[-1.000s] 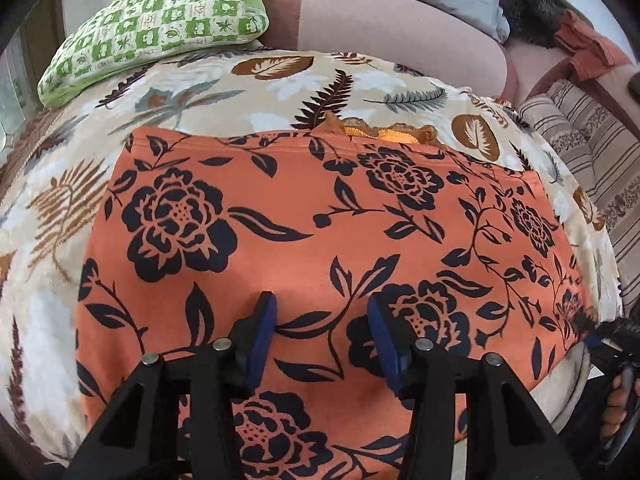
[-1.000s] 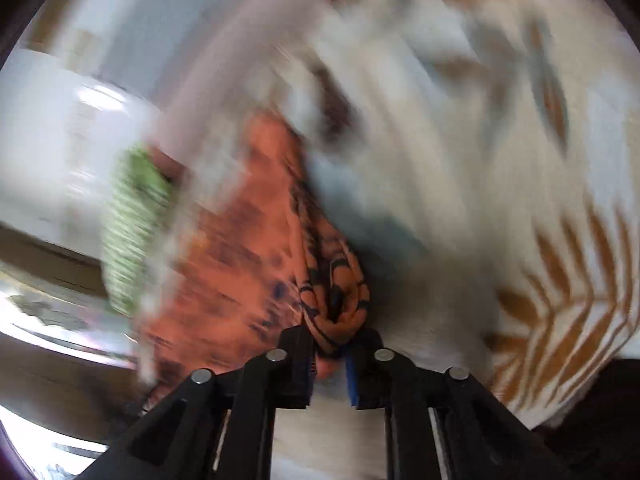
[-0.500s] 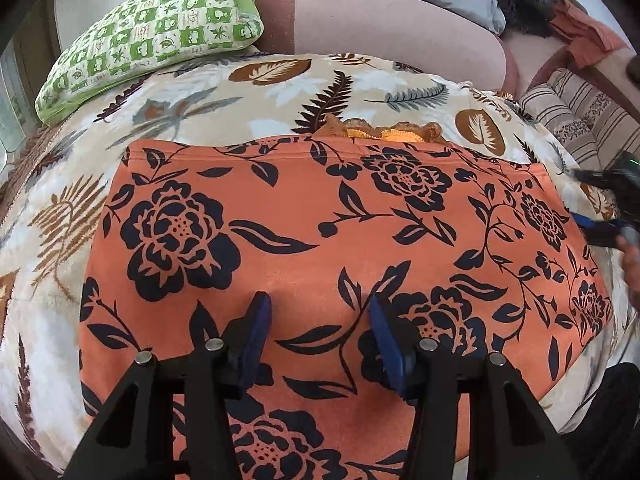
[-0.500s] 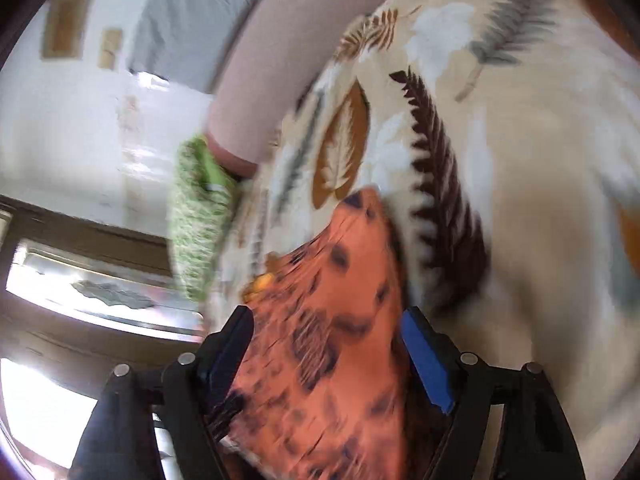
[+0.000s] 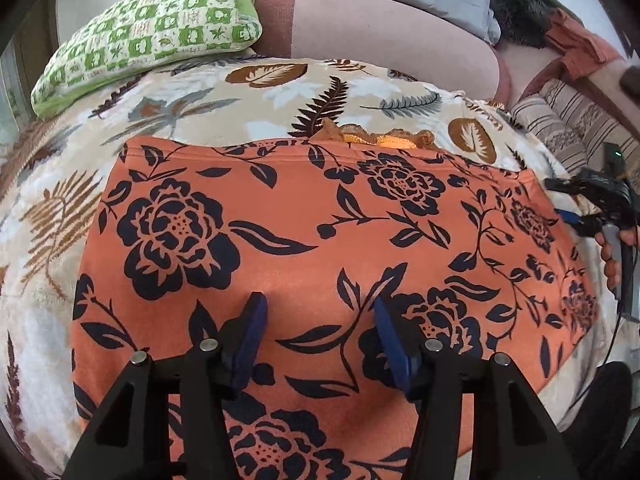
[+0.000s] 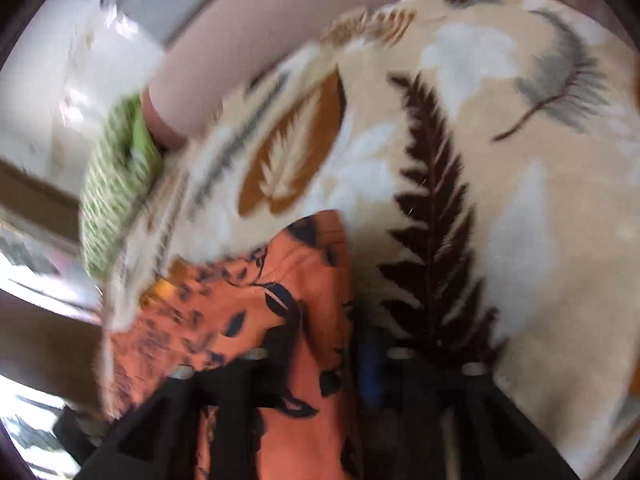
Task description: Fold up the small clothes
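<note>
Spread flat across a cream plush blanket printed with brown and grey leaves (image 5: 224,104), the orange garment with a dark navy floral print (image 5: 304,232) lies with its long axis running left to right; a straight hemmed edge forms its far side. A ruffled amber bit of cloth (image 5: 384,138) peeks out just beyond that far edge, and whether it belongs to the garment or lies under it cannot be told. Laid out smooth like this, the cloth looks ready for a fold, probably one end brought over along the long axis.

The left gripper (image 5: 318,316) hangs over the near middle of the garment, its blue-padded jaws spread wide with cloth showing between them and nothing pinched. That central spot would suit pinning the fabric down or simply waiting while the other side works.

The right gripper (image 5: 576,208) sits at the garment's right end, just beside the edge, held in the person's hand (image 5: 614,256). In its own blurred wrist view the garment's corner (image 6: 288,280) runs between the jaws, which appear parted rather than clamped, though the blur makes that a judgement. Being placed astride the edge suggests it is lining up to take hold there.

A green-and-white checked pillow (image 5: 148,36) and a pink sofa back (image 5: 380,36) lie at the far side, well apart from the work.
</note>
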Demonstrator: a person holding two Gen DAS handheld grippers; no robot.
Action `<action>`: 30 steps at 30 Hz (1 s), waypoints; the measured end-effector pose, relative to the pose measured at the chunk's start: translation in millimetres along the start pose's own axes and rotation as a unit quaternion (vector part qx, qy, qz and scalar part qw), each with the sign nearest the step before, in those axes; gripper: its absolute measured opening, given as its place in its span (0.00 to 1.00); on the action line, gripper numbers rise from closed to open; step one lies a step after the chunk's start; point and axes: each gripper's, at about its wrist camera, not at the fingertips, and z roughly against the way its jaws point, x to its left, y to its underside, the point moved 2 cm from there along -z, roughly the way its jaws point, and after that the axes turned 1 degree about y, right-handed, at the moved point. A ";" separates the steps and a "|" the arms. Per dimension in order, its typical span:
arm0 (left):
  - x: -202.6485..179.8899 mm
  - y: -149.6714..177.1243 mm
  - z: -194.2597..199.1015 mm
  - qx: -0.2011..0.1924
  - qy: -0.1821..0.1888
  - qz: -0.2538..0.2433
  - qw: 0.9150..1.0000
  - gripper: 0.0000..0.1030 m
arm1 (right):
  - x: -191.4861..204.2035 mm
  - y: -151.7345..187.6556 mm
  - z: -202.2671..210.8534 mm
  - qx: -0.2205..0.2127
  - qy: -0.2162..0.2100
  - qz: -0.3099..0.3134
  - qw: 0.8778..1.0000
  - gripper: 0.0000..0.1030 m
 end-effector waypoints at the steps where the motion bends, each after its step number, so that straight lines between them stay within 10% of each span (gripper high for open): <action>1: 2.2 0.3 2.0 -0.001 0.002 0.006 1.000 0.55 | 3.8 0.6 15.1 -0.025 0.016 0.005 1.000 0.77; 5: 3.3 3.0 4.8 -0.001 0.002 0.017 1.000 0.55 | 35.3 26.0 60.3 -0.048 -0.051 0.028 0.997 0.77; 9: 2.0 4.3 5.4 0.000 -0.003 0.018 1.000 0.55 | 48.3 72.7 45.7 0.022 -0.135 0.030 0.990 0.78; 12: 1.6 3.3 4.3 0.005 -0.005 0.024 1.000 0.55 | 30.6 92.4 -4.1 0.092 -0.085 0.017 0.992 0.79; 19: 3.0 2.6 3.2 0.007 -0.003 0.025 1.000 0.56 | 70.3 93.3 35.5 0.032 -0.104 0.065 0.992 0.80; 22: 1.6 2.1 2.1 0.010 -0.006 0.022 1.000 0.58 | 49.6 98.3 -10.0 0.088 -0.034 0.037 0.995 0.82; 27: 2.7 2.9 2.3 0.011 -0.004 0.020 1.000 0.58 | 77.3 95.7 31.8 0.025 -0.119 0.030 0.992 0.82; 30: -0.1 2.7 2.3 0.011 -0.009 0.021 1.000 0.60 | 77.3 97.8 3.1 0.059 -0.107 0.040 0.992 0.88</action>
